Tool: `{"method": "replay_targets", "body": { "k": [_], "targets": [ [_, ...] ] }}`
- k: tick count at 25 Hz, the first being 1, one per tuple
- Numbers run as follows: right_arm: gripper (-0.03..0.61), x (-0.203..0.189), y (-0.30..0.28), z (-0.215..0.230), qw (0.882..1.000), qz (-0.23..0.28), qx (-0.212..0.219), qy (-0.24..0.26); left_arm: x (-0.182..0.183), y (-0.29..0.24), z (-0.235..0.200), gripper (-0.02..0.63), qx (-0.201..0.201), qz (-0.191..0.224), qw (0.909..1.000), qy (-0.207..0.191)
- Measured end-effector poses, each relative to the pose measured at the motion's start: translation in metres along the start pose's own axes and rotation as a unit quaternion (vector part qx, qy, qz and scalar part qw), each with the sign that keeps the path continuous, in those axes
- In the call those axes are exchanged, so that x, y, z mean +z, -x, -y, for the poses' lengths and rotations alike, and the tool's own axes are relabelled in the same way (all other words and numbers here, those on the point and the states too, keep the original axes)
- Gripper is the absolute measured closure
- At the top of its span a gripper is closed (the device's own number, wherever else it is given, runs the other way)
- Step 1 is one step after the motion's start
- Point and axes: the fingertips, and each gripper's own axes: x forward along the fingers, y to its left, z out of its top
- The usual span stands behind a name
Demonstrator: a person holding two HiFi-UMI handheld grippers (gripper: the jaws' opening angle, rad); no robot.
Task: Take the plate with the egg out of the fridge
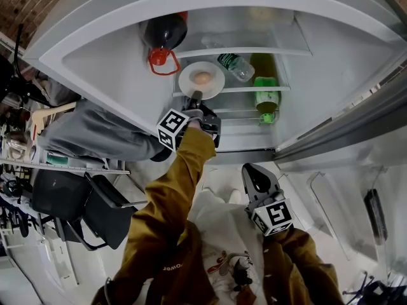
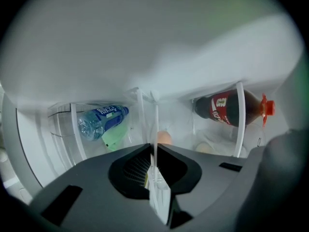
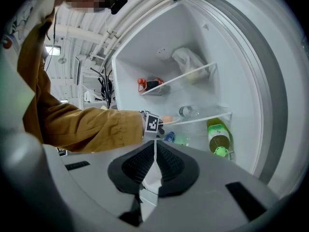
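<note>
**Egg plate on fridge shelf**

A round white plate (image 1: 188, 81) lies flat on a glass shelf (image 1: 245, 89) in the open fridge (image 1: 331, 68), one tan egg (image 1: 202, 78) at its centre. The left gripper (image 1: 196, 98) pinches its rim at 6 o'clock.

Egg (image 1: 202, 77) on plate (image 1: 189, 76), seemingly on shelf (image 1: 245, 89).

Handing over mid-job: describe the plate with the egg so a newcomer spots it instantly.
Look into the open fridge, at the middle shelf. At its left front edge sits a round white plate, the left claw closed on its rim. It alone is flat and carries a brown egg; its neighbours are all bottles.
</note>
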Motion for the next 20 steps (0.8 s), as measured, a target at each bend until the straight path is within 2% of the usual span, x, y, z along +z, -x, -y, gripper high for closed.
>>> {"method": "replay_targets", "body": {
  "k": [9, 20],
  "targets": [
    [0.572, 0.002, 0.004, -0.002, 1.0, 0.003, 0.0, 0.002, -0.005, 0.005, 0.0, 0.586, -0.003, -0.008, 0.9998, 0.016],
    [0.572, 0.001, 0.009, -0.011, 1.0, 0.005, 0.008, 0.006, -0.01, 0.02, 0.01, 0.595, -0.009, -0.015, 0.9998, 0.008]
  ]
}}
